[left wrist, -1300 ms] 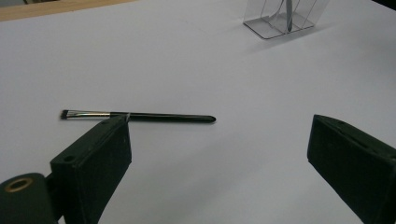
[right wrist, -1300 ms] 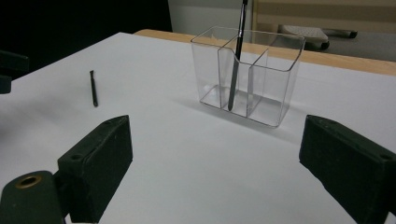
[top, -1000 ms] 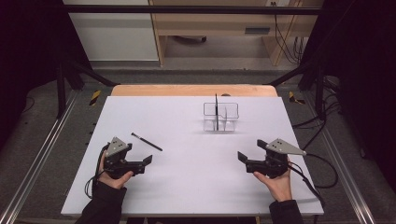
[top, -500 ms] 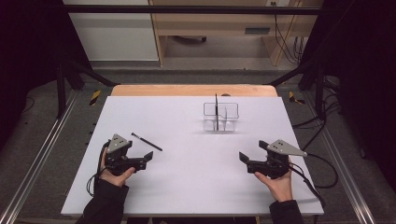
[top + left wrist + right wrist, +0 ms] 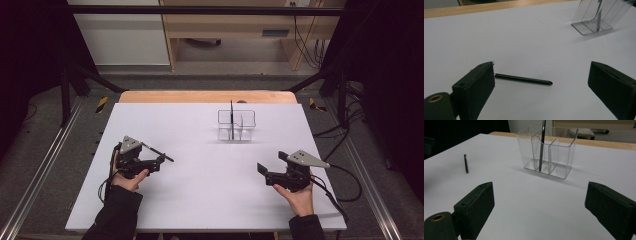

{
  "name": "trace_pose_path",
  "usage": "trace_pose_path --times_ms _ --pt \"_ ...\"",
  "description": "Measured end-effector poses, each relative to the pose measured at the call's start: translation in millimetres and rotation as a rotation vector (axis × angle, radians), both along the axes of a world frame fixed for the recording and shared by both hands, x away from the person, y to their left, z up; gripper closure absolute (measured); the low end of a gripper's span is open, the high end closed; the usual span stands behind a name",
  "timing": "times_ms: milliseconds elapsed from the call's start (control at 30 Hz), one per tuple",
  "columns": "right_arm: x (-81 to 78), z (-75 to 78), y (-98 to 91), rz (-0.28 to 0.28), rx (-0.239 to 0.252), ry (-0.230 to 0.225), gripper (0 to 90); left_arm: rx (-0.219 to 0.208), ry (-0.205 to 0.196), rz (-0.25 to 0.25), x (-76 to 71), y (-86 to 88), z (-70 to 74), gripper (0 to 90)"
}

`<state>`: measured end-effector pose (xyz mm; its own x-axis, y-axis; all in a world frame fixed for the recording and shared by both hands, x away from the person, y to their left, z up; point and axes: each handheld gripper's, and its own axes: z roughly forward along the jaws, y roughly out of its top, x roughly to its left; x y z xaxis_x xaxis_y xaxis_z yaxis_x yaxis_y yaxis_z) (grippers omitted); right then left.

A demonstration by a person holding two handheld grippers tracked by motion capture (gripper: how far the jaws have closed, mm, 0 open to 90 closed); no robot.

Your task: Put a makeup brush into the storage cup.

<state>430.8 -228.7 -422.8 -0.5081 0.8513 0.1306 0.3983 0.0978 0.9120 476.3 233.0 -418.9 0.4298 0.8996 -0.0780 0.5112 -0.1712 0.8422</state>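
Work in hand: a thin black pen lying loose on the white table top (image 5: 200, 200) is being approached by the left gripper (image 5: 161, 161), apparently to be picked up and stood in the clear plastic three-compartment holder (image 5: 236, 125).
Thin black pen: it (image 5: 523, 79) is seen flat on the table, just ahead of the left gripper's jaws and between their lines, touched by neither.
Long axis: in the left gripper view the pen is laid nearly crosswise to the jaws, its pointed tip toward the right jaw and its blunt end just beside the left jaw's tip; in the high view it (image 5: 159, 153) is slanted, the tip toward the near right.
Left gripper state: the jaws are spread wide, with nothing between them.
Right gripper state: the right gripper (image 5: 262, 169) is also held wide and empty, well apart from the pen, facing the holder (image 5: 547, 151).
Holder: a second dark pen (image 5: 541, 145) is stood upright in one compartment.
Risk one: because the pen lies almost along the closing line, it could be pinched end to end and flicked away; the wrist would probably need to be turned first.
Risk two: so slim a round body could be rolled aside by one jaw arriving early.
Risk three: a grip near one end could let the pen droop, making a clean drop into a narrow compartment harder.
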Motion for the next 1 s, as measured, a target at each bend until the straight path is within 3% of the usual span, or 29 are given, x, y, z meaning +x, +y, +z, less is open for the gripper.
trace_pose_path --times_ms 400,633,900,1000 --pt "0.7 -0.1 -0.3 -0.007 -0.004 0.013 9.6 0.023 0.058 0.08 22.4 -3.0 -18.0 7.0" --pt "0.7 0.1 -0.4 -0.016 0.001 0.012 9.4 0.041 0.1 0.096 29.7 -6.1 -31.4 8.0" --pt "0.8 -0.4 0.0 -0.016 -0.004 0.013 9.4 0.027 0.118 0.11 34.9 -10.5 -37.9 10.0" --pt "1.2 -0.9 0.7 -0.015 -0.003 0.015 9.4 0.041 0.13 0.114 37.7 -13.2 -41.8 10.5"
